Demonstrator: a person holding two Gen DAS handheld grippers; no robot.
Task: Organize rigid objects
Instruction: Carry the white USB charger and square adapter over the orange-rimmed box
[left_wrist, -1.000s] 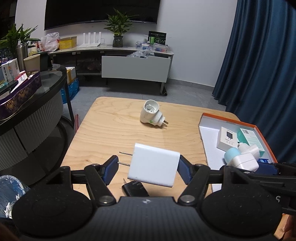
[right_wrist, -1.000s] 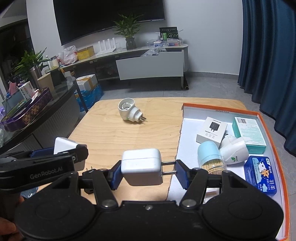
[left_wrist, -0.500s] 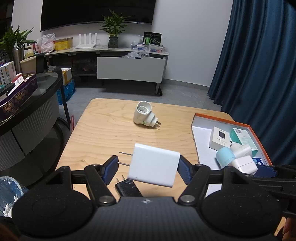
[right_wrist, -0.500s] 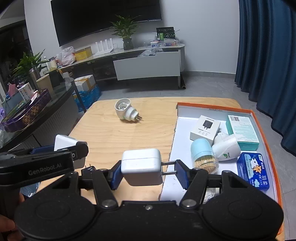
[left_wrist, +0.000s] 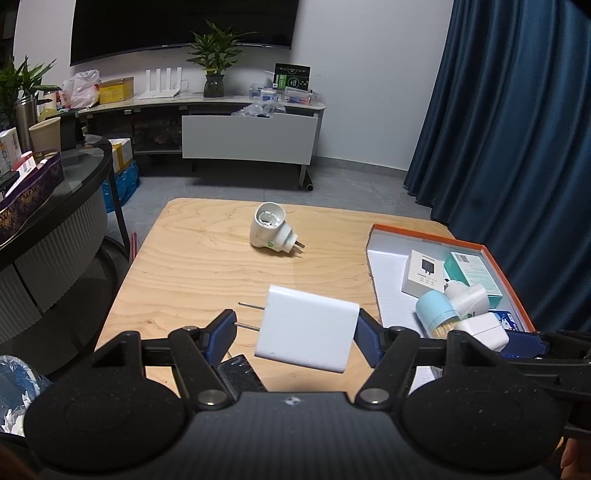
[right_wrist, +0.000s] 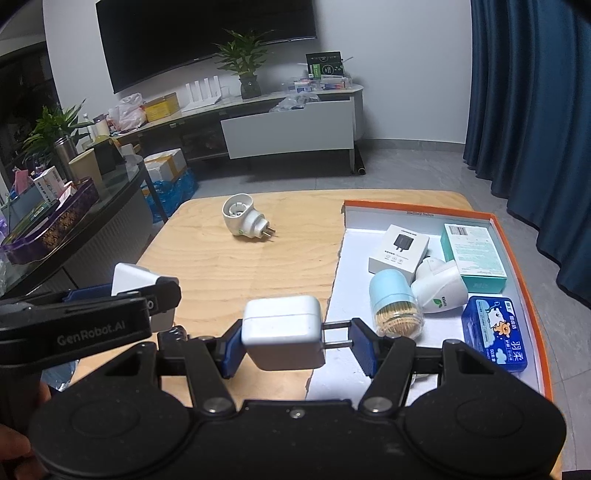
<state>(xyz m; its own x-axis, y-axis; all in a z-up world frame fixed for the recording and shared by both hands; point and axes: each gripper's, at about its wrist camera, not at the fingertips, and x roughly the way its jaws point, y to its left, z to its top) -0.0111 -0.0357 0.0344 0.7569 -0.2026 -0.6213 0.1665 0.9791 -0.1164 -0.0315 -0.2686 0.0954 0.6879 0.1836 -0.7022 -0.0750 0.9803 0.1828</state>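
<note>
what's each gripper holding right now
left gripper: closed on a flat white charger
right gripper: closed on a rounded white charger

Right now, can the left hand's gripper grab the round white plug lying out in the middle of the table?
Probably not yet. The left gripper already has its fingers closed on a flat white charger. The table between it and the round white plug is bare, so only the charger is in the way.
</note>
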